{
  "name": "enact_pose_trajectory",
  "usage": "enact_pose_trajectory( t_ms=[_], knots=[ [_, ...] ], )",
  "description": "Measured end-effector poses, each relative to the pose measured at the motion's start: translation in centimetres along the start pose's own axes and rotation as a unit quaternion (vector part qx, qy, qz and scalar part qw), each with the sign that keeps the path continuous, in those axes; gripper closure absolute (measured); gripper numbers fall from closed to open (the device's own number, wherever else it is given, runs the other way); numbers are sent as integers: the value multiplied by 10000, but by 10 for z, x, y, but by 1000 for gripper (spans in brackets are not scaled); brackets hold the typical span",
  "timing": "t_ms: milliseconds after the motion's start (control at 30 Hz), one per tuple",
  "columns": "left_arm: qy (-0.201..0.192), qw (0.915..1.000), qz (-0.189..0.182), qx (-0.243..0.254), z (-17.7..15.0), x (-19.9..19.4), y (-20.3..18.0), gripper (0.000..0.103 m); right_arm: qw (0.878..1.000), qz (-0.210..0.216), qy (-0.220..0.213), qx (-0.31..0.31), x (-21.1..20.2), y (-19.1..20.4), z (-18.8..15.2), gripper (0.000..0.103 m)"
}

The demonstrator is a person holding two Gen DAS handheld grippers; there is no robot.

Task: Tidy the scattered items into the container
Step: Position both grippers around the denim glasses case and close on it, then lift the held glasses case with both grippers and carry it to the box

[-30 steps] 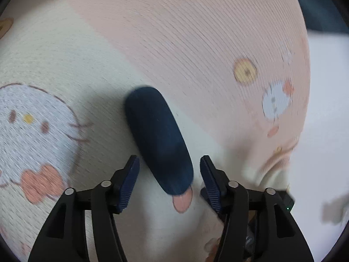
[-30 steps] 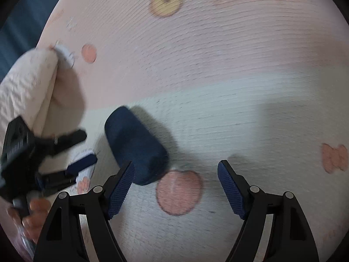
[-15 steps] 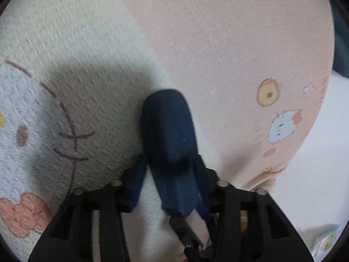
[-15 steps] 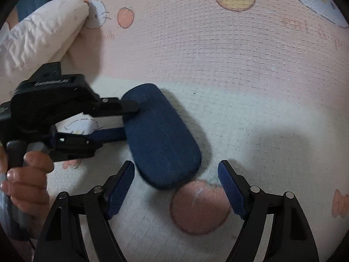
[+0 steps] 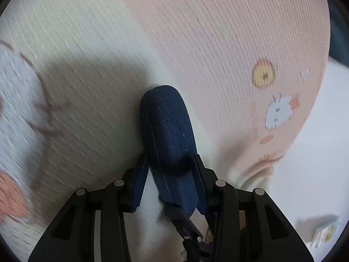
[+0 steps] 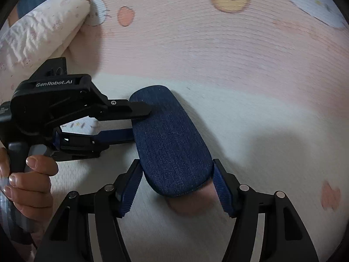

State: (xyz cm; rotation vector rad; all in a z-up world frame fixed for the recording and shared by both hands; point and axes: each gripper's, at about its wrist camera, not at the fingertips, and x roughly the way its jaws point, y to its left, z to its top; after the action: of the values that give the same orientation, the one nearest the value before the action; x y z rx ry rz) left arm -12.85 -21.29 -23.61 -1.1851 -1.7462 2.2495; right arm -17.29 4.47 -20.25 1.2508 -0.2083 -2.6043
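A dark blue denim oval case lies on a pink and cream cartoon blanket. My left gripper is shut on the case's near end, seen edge-on. In the right wrist view the case shows its broad face, with the left gripper clamping its left side from above and below. My right gripper straddles the case's near end, its pads at both sides of it, jaws still wide. No container is in view.
A quilted white pillow or cover lies at the far left in the right wrist view. A white surface with a small printed box lies beyond the blanket's right edge. The person's hand holds the left gripper.
My left gripper closed on the case's end and holds it. My right gripper moved forward until its fingers flank the case's other end, and narrowed slightly.
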Motion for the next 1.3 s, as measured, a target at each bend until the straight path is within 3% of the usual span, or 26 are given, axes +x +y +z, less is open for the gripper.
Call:
enact_pose_trajectory(
  t_ms=[267, 633, 800, 1000, 1200, 1300],
  knots=[
    [934, 9941, -142, 528, -61, 51, -33, 59, 9970, -501, 245, 540, -56, -40, -50, 41],
    [2112, 9677, -210, 1360, -171, 108, -74, 59, 9842, -1064, 595, 1283, -128, -80, -138, 41],
    [1920, 9610, -6, 1992, -193, 107, -91, 58, 9857, -1066, 778, 1046, -134, -78, -145, 42],
    [1907, 9584, 44, 2121, -195, 107, -95, 58, 9876, -1323, 752, 375, -121, -61, -120, 28],
    [2008, 9587, 44, 2014, -190, 110, -96, 59, 9867, -931, 947, 941, -101, -83, -106, 27],
    [1837, 9588, 208, 2159, -189, 108, -101, 59, 9840, -809, 1081, 1160, -95, -91, -100, 27]
  ],
)
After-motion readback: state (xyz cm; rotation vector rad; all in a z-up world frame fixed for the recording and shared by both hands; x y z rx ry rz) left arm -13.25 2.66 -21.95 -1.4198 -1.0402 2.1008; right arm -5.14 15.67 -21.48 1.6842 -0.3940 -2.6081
